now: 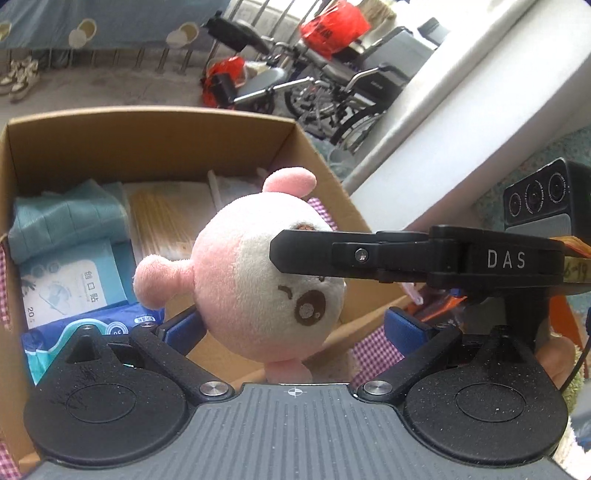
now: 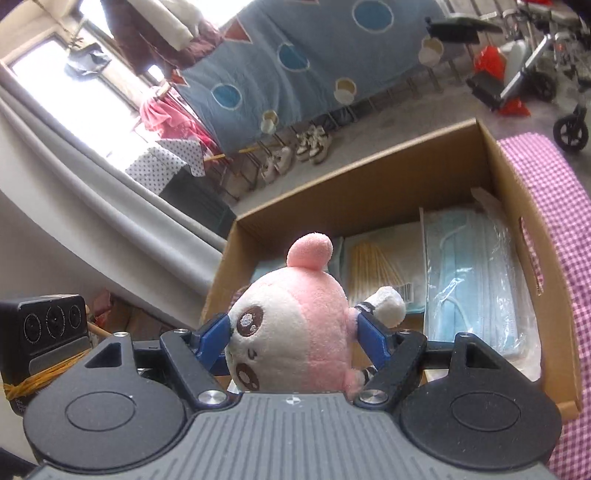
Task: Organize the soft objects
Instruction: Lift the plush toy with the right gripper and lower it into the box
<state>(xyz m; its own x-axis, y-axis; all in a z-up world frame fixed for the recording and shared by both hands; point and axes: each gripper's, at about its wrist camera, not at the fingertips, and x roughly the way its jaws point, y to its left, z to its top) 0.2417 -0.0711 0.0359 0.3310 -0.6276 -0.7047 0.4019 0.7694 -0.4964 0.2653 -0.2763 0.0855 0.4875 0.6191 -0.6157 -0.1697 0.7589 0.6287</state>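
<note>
Behind everything lies a cluttered room: a blue quilt with round patches hangs over a rail in the upper middle of the right wrist view, shoes stand on the grey floor below it, and wheelchairs with red bags fill the upper right of the left wrist view. Pink checked cloth covers the surface along the right edge of the right wrist view.

An open cardboard box fills the middle of both views. Inside it lie a pack of blue masks in clear film, a flat packet with yellow sticks, folded teal cloth and a box of plasters with blue packets beside it (lower left of the left view).

A plush toy, pink and cream with brown eye patches and round pink ears, sits low in the centre of each view, in front of the box's near wall and above its contents. The right gripper has its jaws clenched on the toy: both blue pads press into the head's sides. In the left view this gripper reaches in from the right as a black bar marked DAS across the toy's face.

The left gripper has its jaws released; the blue pads stand either side of the toy, the left one close beside it, the right one clear of it.
</note>
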